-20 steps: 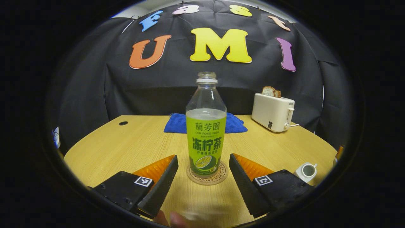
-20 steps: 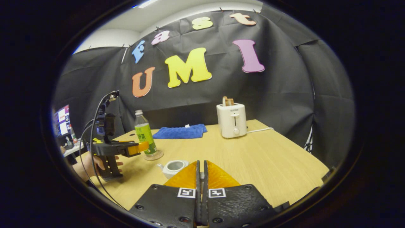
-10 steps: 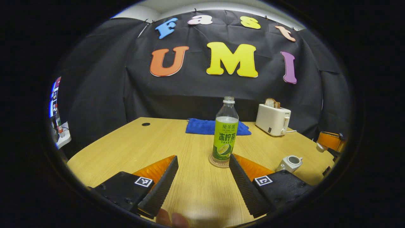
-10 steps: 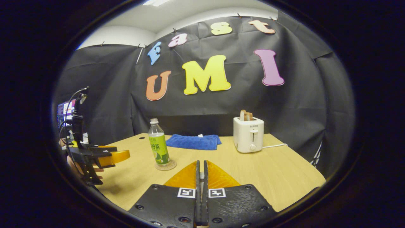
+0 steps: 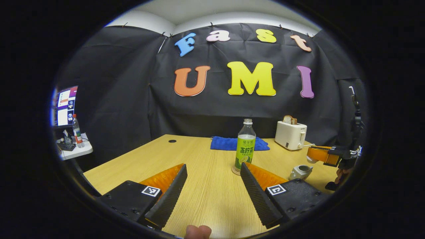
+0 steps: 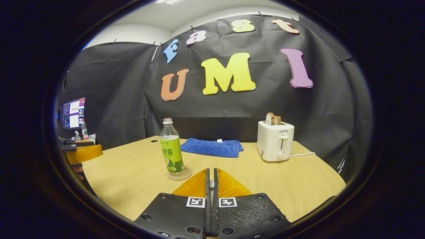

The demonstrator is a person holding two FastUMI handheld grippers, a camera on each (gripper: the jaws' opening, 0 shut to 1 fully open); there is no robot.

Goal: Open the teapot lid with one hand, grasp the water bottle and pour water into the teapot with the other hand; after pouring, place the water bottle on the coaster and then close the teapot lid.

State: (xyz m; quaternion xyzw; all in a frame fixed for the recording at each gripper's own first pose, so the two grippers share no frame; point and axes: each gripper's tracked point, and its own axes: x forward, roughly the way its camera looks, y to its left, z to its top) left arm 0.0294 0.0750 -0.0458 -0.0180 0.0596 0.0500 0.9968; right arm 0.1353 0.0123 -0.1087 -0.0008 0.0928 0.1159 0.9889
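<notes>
A clear bottle with a green label (image 5: 245, 146) (image 6: 172, 151) stands upright and uncapped on a round coaster (image 5: 235, 172) (image 6: 179, 175). My left gripper (image 5: 213, 166) is open and well back from it, with nothing between its fingers. To the bottle's right sits the white teapot (image 5: 300, 172), its top uncovered. Above the pot hovers my right gripper (image 5: 310, 155) with a small white piece, apparently the teapot lid (image 5: 310, 160), under its tips. In the right gripper view my right gripper (image 6: 211, 170) is shut, with a pale bit pinched between the fingers. My left gripper (image 6: 84, 153) is at the far left.
A blue cloth (image 5: 239, 143) lies at the back of the wooden table (image 5: 206, 196). A white toaster (image 5: 291, 134) holding bread stands at the back right, its cord trailing right. A side desk with a monitor (image 5: 65, 105) and another bottle stands off to the left.
My left gripper has drawn back from the bottle, which stays on the coaster and now looks much smaller. My right gripper has also pulled back and lifted, still shut.
</notes>
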